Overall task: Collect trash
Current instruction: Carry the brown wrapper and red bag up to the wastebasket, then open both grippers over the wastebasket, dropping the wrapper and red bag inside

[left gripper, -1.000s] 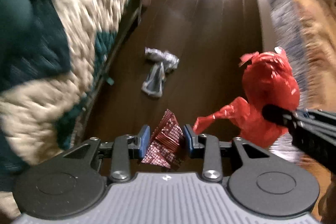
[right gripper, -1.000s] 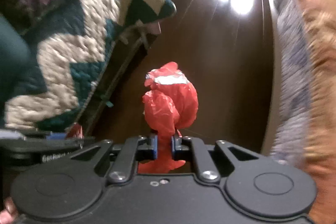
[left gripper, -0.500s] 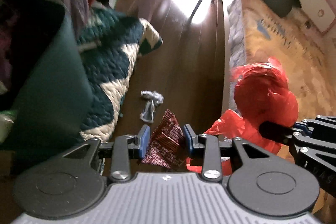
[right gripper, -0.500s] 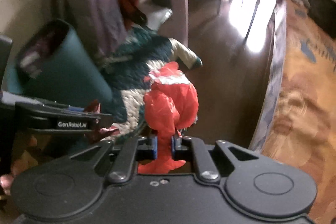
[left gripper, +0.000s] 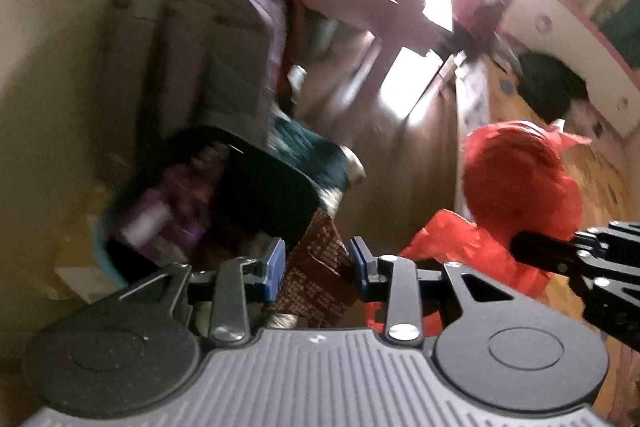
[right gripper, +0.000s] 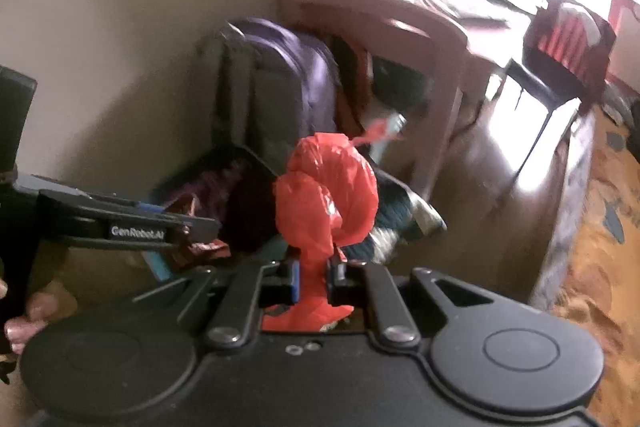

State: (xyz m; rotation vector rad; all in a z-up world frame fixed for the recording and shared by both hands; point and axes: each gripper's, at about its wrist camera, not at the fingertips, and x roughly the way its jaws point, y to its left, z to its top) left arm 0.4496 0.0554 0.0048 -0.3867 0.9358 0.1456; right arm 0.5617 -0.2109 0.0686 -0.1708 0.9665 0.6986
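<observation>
I'm gripping a brown wrapper [left gripper: 316,275] in my left tool [left gripper: 316,267]; my right tool [right gripper: 314,277], just beside it, is clamping a red bag [right gripper: 328,199].

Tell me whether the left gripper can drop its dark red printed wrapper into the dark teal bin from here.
Probably yes. The left gripper holds the dark red printed wrapper near the dark teal bin, whose open mouth faces it; nothing visibly blocks the way, though blur hides detail.

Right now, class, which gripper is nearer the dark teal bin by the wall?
Left. The left gripper, holding a brown wrapper, sits just before the teal bin; the right gripper, holding the red bag, is farther right.
</observation>
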